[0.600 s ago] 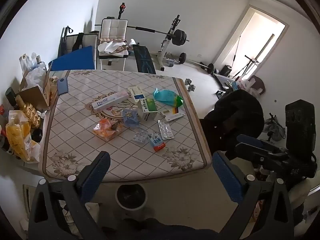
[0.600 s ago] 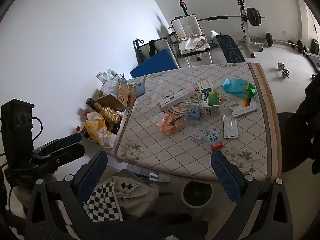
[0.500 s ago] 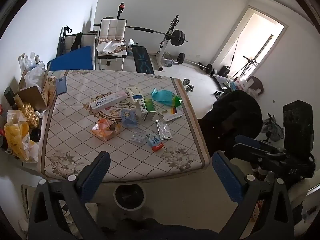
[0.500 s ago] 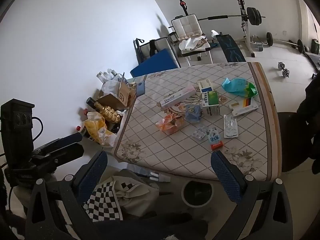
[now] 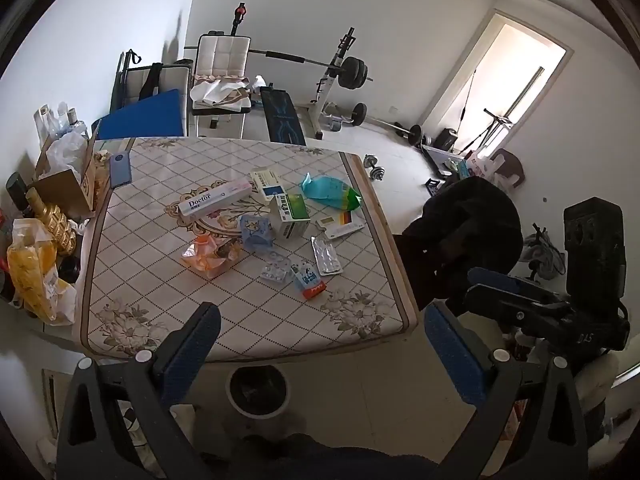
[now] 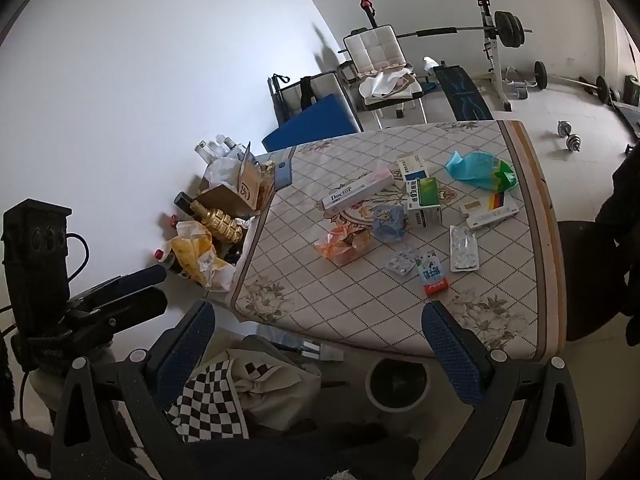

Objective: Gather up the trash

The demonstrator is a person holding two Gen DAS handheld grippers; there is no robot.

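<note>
Left wrist view: the left gripper (image 5: pixel 318 340) hangs in front of the near edge of the counter (image 5: pixel 132 280), its blue-padded jaws spread wide with nothing between them; below the gap, on the floor just in front of the counter's edge, stands a white trash bin (image 5: pixel 258 390) with a dark liner; the trash lies in a loose cluster around the middle of the counter: a long white Doctor box (image 5: pixel 214 200), a green-and-white medicine box (image 5: pixel 290 216) standing beside a pale blue crumpled pack (image 5: pixel 256 234), an orange wrapper (image 5: pixel 210 254) nearer the camera, a small blister pack (image 5: pixel 275 271) touching a blue-and-red sachet (image 5: pixel 308 280), a larger silver blister strip (image 5: pixel 326 255) to the right, a flat white carton (image 5: pixel 340 224) with coloured stripes, and a teal bag (image 5: pixel 330 191) near the far right edge; a blue phone (image 5: pixel 121 169) lies at the far left corner, well apart from the rest.

Right wrist view: the right gripper (image 6: pixel 318 338) likewise stands fully open and empty, short of the counter's (image 6: pixel 360 320) near edge; the bin (image 6: pixel 396 382) sits below and between its fingers, near the right one; a checkered cloth (image 6: pixel 216 404) lies heaped on the floor to the left; the same clutter shows on the counter, with the sachet (image 6: pixel 431 274) nearest the edge and the Doctor box (image 6: pixel 358 192) farther back; beside the counter's left side sit a yellow bag (image 6: pixel 196 256), a gold bottle (image 6: pixel 218 222) and a cardboard box (image 6: pixel 236 188).
</note>
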